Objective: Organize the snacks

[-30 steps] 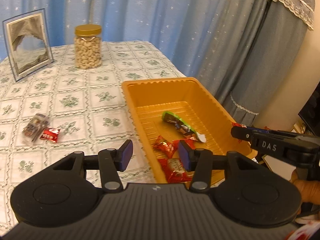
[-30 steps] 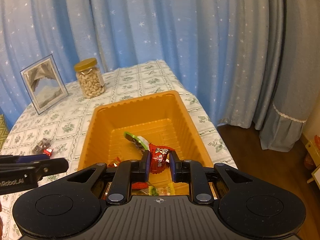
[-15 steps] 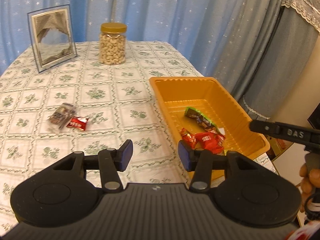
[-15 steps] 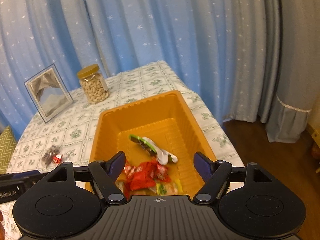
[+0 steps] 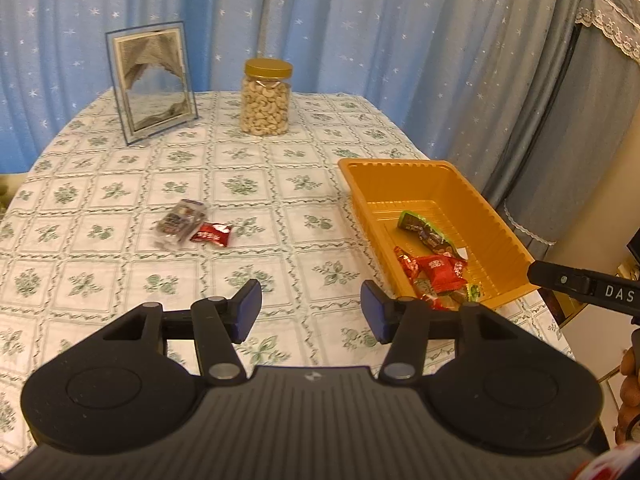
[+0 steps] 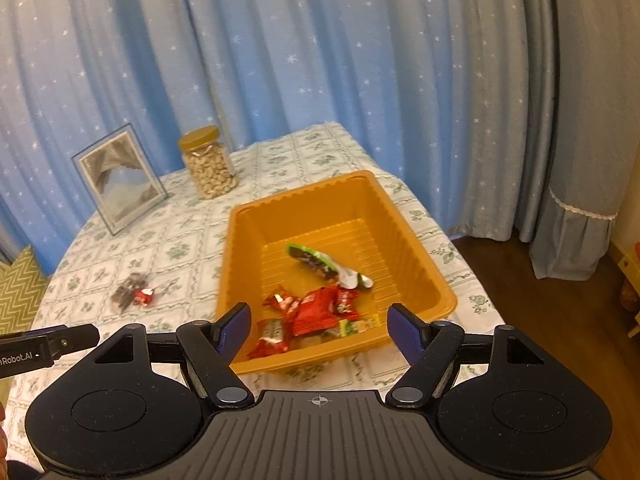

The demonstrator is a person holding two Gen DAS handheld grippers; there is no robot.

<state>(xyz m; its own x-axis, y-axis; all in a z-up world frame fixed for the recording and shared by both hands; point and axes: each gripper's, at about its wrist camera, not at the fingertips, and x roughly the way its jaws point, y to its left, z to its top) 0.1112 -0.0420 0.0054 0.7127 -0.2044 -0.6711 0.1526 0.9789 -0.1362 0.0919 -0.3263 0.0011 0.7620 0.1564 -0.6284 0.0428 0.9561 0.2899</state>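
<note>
Left wrist footage placed the orange tray (image 5: 416,174) at the right of the frame, near the table's right edge, with a green-wrapped bar (image 5: 426,234) lying on its ribbed floor and a heap of red snack packets (image 5: 436,270) piled at its near end. Two snacks lay outside it on the tablecloth (image 5: 120,280), left of centre and well apart from the tray: a clear packet with dark contents (image 5: 178,224) and, touching its right side, a small red packet (image 5: 212,235). At the bottom of that view the left gripper (image 5: 311,314) hovered above the cloth with its jaws spread wide and nothing between them; a black bar of the other tool reached in from the right edge. Toward the top of the frame stood a jar of cashews with a gold lid (image 5: 265,98) and, to its left, a tilted picture frame (image 5: 152,80), both backed by blue star-print curtains (image 5: 360,20). From the right wrist camera (slightly blurred) the right gripper (image 6: 320,330) was also spread wide and empty, hanging over the near end of the tray (image 6: 408,240), where the red packets (image 6: 312,312) showed between its blue pads (image 6: 236,328); the green bar (image 6: 316,260) lay further in, and the loose pair (image 6: 134,294) sat at the left.
</note>
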